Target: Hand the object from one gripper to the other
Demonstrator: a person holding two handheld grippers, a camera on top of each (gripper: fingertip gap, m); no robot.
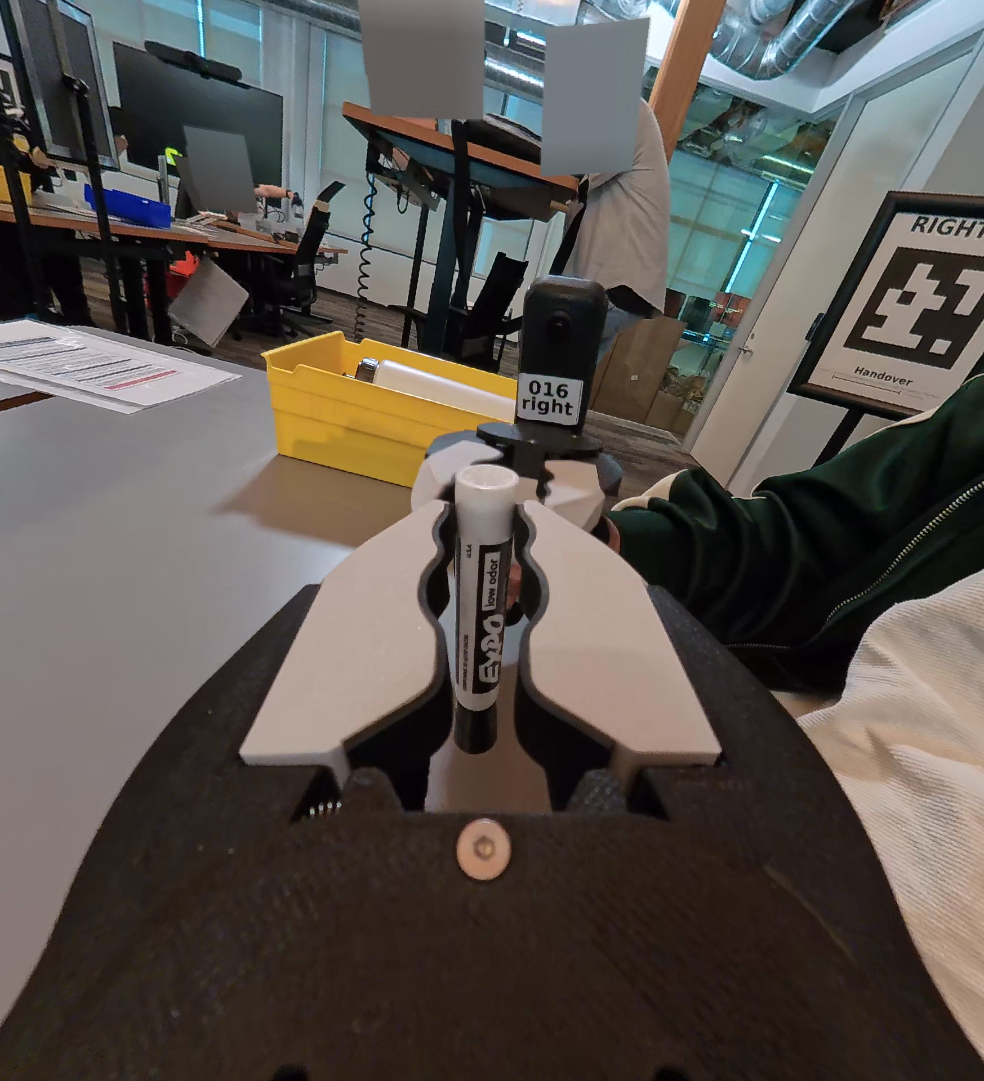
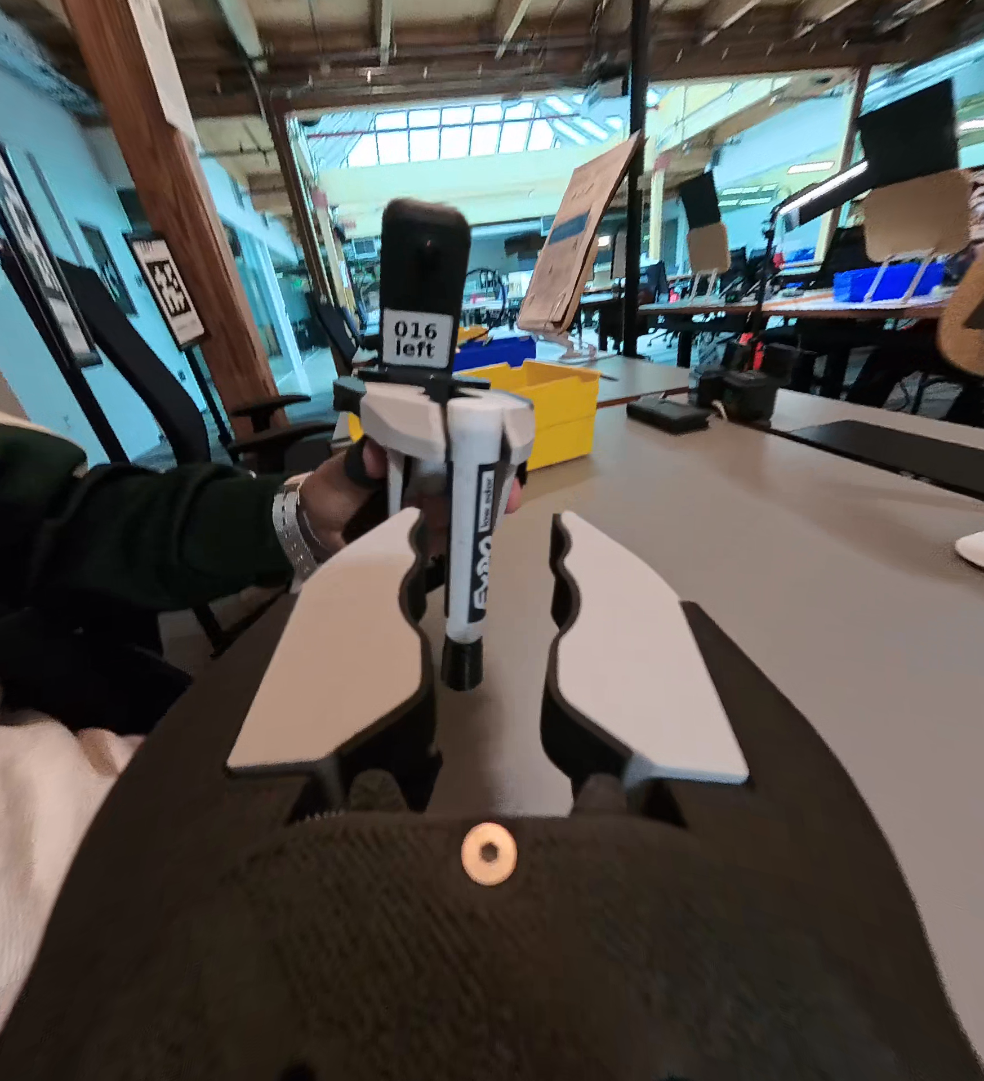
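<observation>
A white marker with a black label and black cap is clamped between the fingers of my left gripper, which is shut on its barrel above the grey table. In the right wrist view the left gripper holds the marker facing me. The capped end lies in the gap between the fingers of my right gripper. The right gripper is open, with neither finger touching the marker. The right gripper shows just behind the marker in the left wrist view.
A yellow bin holding a white cylinder stands on the table behind the grippers; it also shows in the right wrist view. A printed sheet lies at far left. A black box sits farther back. The grippers are tip to tip, or close to it.
</observation>
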